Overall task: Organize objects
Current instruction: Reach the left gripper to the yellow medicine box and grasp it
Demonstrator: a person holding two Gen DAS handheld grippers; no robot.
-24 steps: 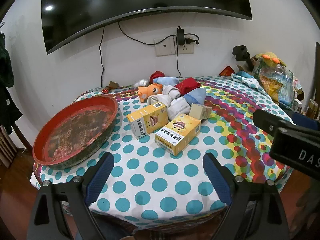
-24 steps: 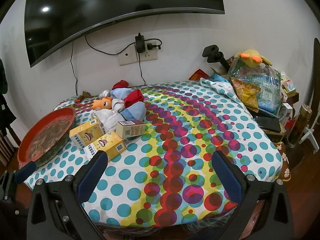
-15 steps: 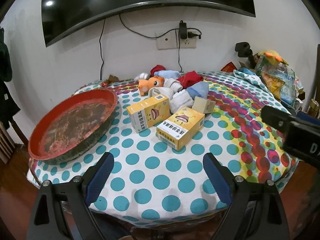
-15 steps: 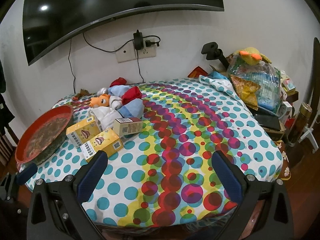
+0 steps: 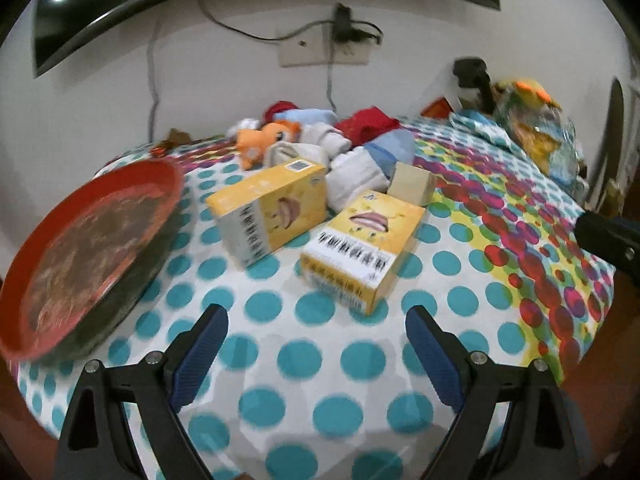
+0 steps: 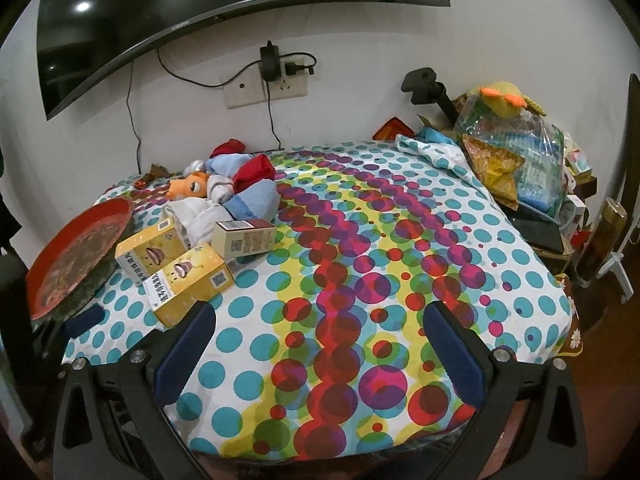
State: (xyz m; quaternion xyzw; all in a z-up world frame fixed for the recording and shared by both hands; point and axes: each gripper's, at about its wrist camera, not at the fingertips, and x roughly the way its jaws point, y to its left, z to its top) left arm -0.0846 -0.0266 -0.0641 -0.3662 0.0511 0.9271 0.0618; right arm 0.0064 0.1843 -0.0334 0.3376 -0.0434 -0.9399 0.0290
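The left gripper (image 5: pixel 316 336) hangs over the near edge of the table, its blue-padded fingers (image 5: pixel 200 354) spread wide and holding nothing. At 12 o'clock from it, near, a yellow box (image 5: pixel 362 250) lies flat on the dotted tablecloth (image 5: pixel 304 364). At 11 o'clock a second yellow box (image 5: pixel 268 210) lies just beside the first, with a narrow gap between them. A small tan box (image 5: pixel 412 184) sits just behind the first box, at 1 o'clock. Behind the boxes, a heap of rolled socks and cloths (image 5: pixel 352 148) lies with an orange plush toy (image 5: pixel 262 138) at its left end. At 10 o'clock a round red tray (image 5: pixel 86 256) rests on the table's left edge.

The right gripper (image 6: pixel 318 342) hangs over the near edge of the same table, fingers (image 6: pixel 454 354) likewise spread wide and empty. From it, the three boxes lie at 10 to 11 o'clock, the nearest yellow one just beyond the tip of its left finger. The tip of the left gripper shows at 9 o'clock, below the tray. At 2 o'clock, off the table's far right edge, stands a clear bag of goods (image 6: pixel 516 156) topped by a yellow knitted toy (image 6: pixel 502 102). On the wall at 12 o'clock sit a socket with plugs (image 6: pixel 268 82) and a dark curved screen (image 6: pixel 120 8).
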